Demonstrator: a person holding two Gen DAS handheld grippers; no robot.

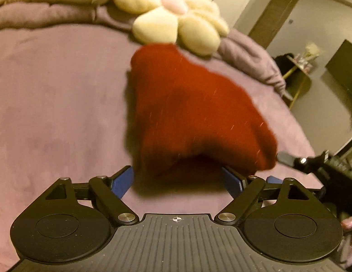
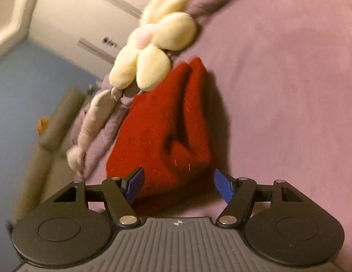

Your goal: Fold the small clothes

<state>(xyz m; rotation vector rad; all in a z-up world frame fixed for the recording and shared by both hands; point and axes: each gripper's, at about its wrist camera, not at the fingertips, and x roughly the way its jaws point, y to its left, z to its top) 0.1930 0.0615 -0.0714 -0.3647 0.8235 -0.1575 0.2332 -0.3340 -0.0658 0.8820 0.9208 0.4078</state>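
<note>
A red knitted garment (image 1: 194,113) lies bunched and partly folded on the purple bed cover (image 1: 51,102), its far end just beside a cream flower-shaped plush cushion (image 1: 176,20) that rests against the rolled purple duvet (image 1: 250,54) at the far right edge of the bed. The left gripper (image 1: 178,181) sits at the garment's near edge with its blue fingers (image 1: 123,181) spread wide, holding nothing. The right gripper (image 2: 179,184) likewise faces the garment's near end with fingers (image 2: 224,185) wide apart and nothing between them; both views are motion-blurred.
</note>
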